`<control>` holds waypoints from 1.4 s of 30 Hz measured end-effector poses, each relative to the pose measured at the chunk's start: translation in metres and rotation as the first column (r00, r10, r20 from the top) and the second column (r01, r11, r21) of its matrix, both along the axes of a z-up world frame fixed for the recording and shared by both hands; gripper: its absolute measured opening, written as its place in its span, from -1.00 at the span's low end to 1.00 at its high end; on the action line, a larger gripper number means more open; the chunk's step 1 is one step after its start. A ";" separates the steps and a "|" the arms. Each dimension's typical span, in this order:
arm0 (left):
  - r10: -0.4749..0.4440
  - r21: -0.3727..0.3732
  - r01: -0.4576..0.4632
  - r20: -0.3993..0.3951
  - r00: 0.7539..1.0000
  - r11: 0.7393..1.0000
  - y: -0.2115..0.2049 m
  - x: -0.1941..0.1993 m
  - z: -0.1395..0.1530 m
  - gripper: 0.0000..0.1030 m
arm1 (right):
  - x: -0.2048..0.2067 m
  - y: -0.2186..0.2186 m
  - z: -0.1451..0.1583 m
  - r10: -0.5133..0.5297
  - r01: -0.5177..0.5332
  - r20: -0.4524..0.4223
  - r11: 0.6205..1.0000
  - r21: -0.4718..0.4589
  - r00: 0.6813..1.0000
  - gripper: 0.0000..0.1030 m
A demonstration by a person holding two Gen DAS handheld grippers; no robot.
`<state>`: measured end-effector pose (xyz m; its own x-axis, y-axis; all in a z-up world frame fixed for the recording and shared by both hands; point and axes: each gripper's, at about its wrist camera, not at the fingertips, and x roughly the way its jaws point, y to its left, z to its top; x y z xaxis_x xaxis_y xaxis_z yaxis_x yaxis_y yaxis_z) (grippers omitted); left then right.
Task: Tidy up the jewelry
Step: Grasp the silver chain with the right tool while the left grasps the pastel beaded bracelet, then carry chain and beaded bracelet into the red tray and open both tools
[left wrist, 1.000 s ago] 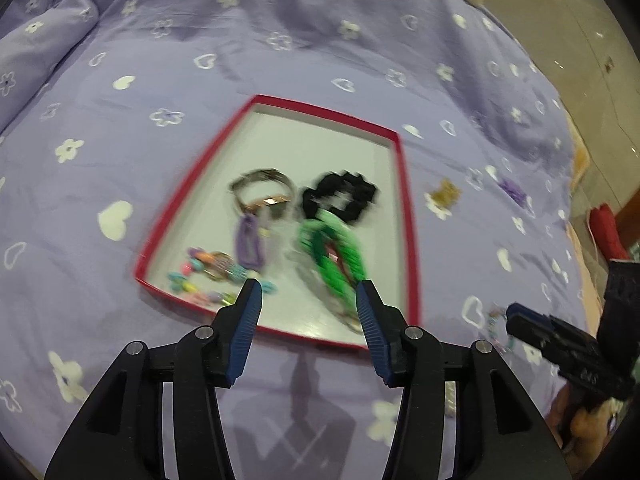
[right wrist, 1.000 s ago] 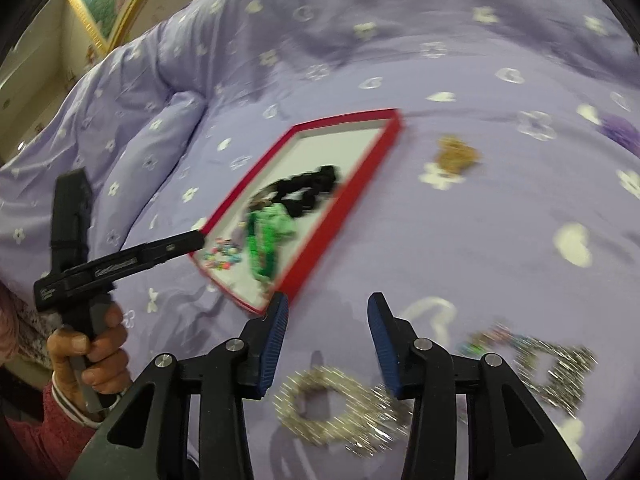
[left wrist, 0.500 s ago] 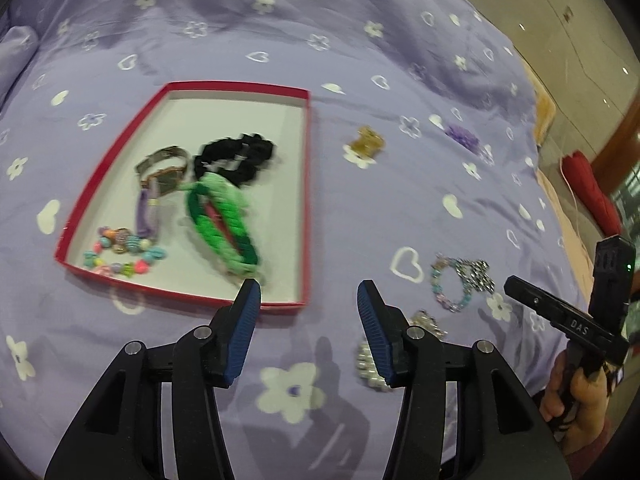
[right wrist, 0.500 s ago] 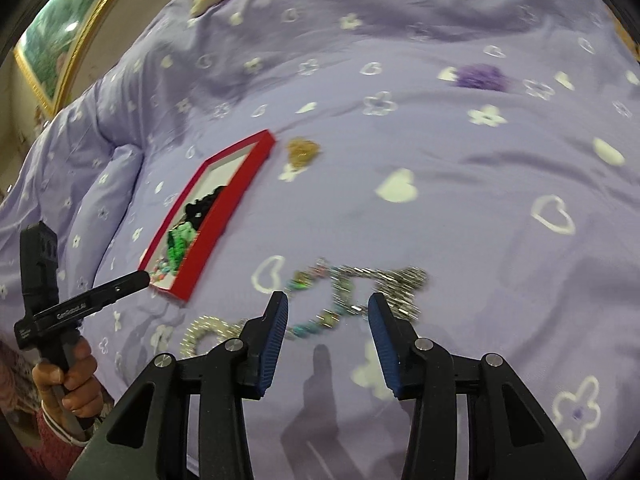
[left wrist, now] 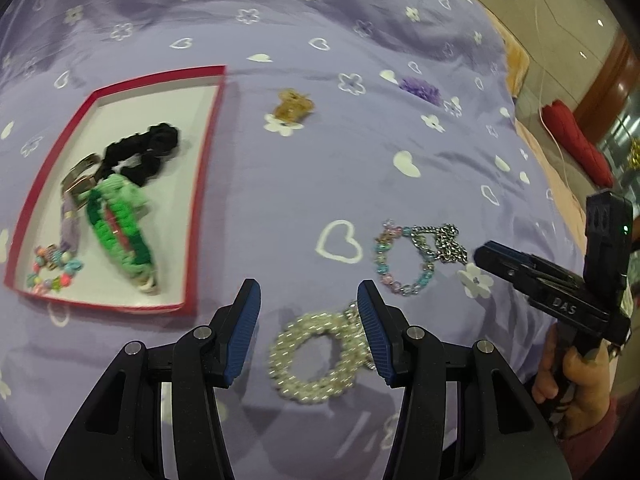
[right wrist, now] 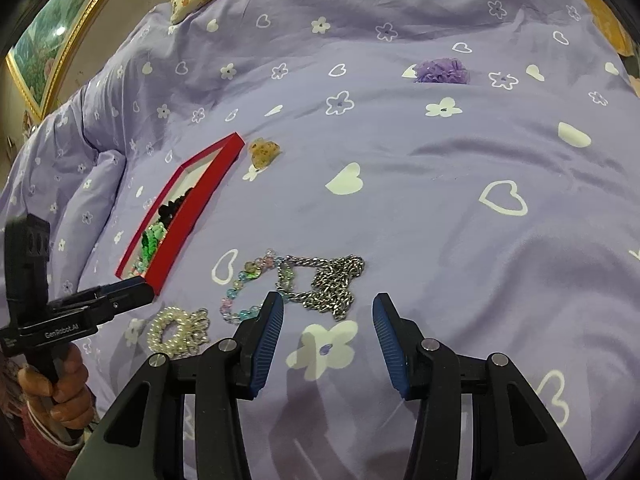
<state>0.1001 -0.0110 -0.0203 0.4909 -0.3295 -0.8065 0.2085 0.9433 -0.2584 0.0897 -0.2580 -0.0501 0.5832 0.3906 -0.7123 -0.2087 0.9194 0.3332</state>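
A red-rimmed tray (left wrist: 200, 184) (right wrist: 200, 204) on the purple bedspread holds a green braided bracelet (left wrist: 120, 232), a black scrunchie (left wrist: 144, 152), a watch and a colourful bead bracelet (left wrist: 52, 272). My left gripper (left wrist: 308, 320) is open and empty, just above a pearl bracelet (left wrist: 312, 360) (right wrist: 176, 330). My right gripper (right wrist: 328, 340) is open and empty, just short of a silver chain (right wrist: 332, 280) (left wrist: 440, 240) and a pastel bead bracelet (right wrist: 248, 288) (left wrist: 400, 260).
An amber hair clip (left wrist: 292, 106) (right wrist: 264, 152) lies right of the tray. A purple scrunchie (left wrist: 420, 88) (right wrist: 440, 70) lies farther back. The bed's edge and floor are at the right, with a red cushion (left wrist: 576, 140).
Both grippers have swung right, away from the tray. The left one now hangs over the pearl bracelet, the right one over the chain. Both stay open.
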 end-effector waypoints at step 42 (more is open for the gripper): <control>-0.153 0.050 0.154 -0.008 0.988 0.987 -0.059 0.030 -0.012 -0.88 | 0.008 -0.013 0.037 0.005 -0.017 0.129 0.996 0.092 0.992 -0.81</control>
<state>0.1300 -0.0704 -0.0321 0.4338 -0.3599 -0.8260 0.3507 0.9119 -0.2131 0.0978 -0.2707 -0.0133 0.6630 0.4584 -0.5919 -0.2650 0.8831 0.3871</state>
